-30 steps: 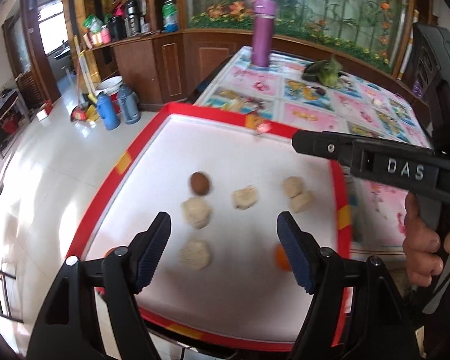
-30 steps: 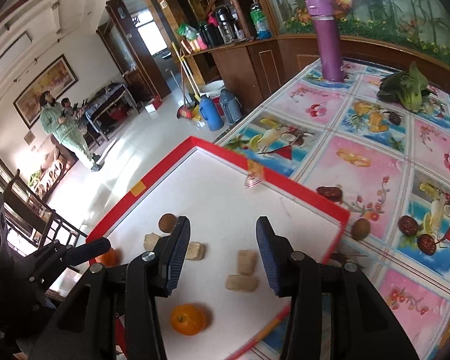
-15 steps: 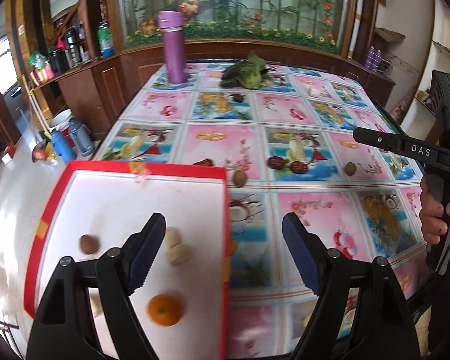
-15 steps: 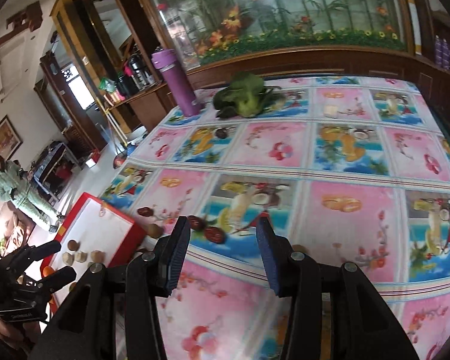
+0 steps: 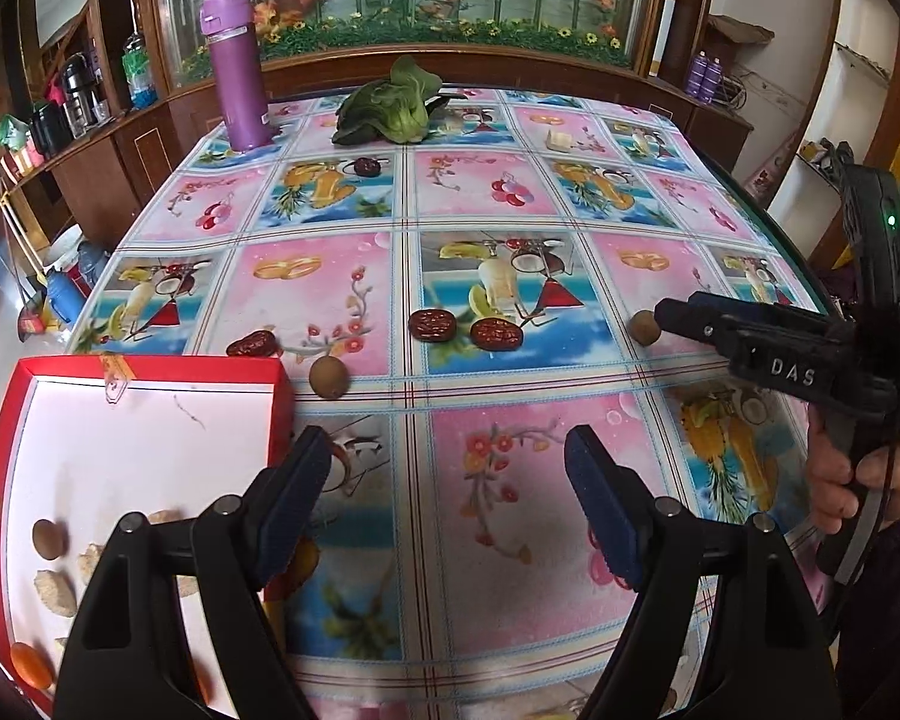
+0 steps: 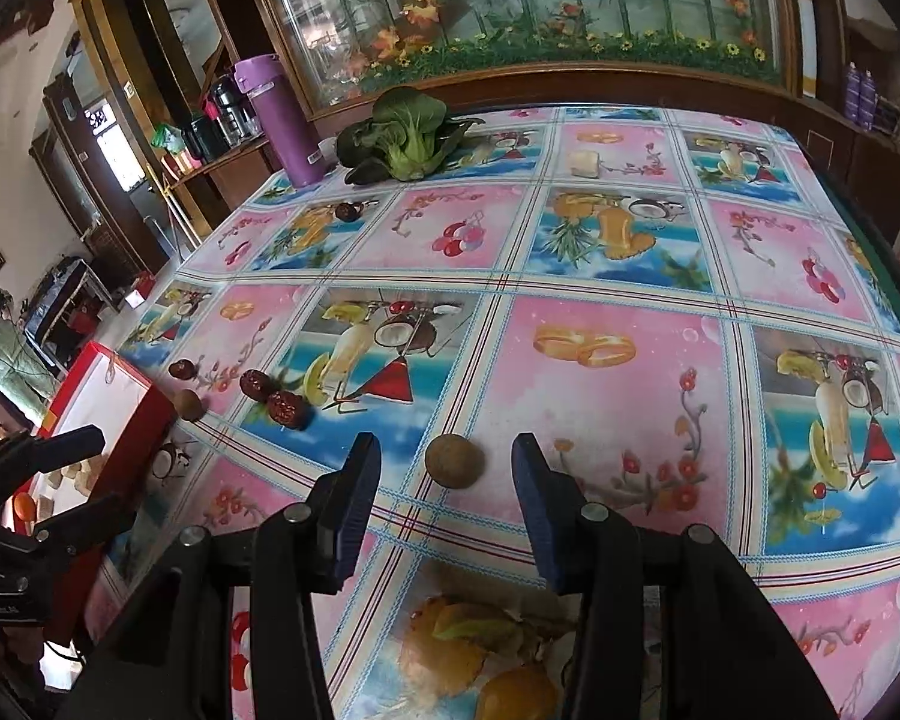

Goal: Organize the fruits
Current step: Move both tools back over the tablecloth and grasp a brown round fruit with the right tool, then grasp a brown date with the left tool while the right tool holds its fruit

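Right wrist view: the right gripper (image 6: 444, 480) is spread wide, empty, a brown longan (image 6: 453, 460) lying between its fingers on the tablecloth (image 6: 600, 276). Left wrist view: the left gripper (image 5: 447, 504) is likewise released and empty. Only there is the red-rimmed tray (image 5: 279, 396) at the table's left edge seen holding a longan (image 5: 48, 539), pale pieces and an orange (image 5: 30, 665).

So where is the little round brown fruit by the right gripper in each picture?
Left wrist view: the round brown fruit sits at mid-right, just off the right gripper's tip.
Right wrist view: the fruit lies low in the middle, ahead of the open fingers.
Shared landmark: the purple bottle, at the table's far left.
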A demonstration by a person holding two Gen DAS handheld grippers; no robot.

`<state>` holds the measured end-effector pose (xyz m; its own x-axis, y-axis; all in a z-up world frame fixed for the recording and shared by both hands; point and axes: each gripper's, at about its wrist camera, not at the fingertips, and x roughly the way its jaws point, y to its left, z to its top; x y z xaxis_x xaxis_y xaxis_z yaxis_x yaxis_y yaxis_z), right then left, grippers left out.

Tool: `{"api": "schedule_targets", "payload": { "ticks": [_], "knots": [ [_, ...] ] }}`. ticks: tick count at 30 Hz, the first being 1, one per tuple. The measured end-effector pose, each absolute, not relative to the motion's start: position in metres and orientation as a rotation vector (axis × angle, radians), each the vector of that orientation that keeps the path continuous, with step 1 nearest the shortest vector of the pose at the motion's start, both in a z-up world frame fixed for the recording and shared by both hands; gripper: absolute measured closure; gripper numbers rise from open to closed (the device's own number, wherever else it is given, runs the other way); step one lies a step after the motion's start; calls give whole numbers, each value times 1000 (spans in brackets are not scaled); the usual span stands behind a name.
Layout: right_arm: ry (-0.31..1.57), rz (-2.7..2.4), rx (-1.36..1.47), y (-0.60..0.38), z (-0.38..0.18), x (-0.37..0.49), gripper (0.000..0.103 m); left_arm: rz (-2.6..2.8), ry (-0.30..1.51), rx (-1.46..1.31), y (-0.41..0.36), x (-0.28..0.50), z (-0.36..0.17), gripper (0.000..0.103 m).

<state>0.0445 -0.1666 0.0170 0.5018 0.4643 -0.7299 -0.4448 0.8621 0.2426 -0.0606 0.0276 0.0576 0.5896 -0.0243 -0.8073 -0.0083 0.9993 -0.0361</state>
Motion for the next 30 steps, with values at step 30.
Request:
{"api": "schedule_targets", "payload": {
  "ticks": [30],
  "knots": [
    [955,553,15,-164,-4,59,82,129,1060,-246,13,36,7,41]
  ]
}}
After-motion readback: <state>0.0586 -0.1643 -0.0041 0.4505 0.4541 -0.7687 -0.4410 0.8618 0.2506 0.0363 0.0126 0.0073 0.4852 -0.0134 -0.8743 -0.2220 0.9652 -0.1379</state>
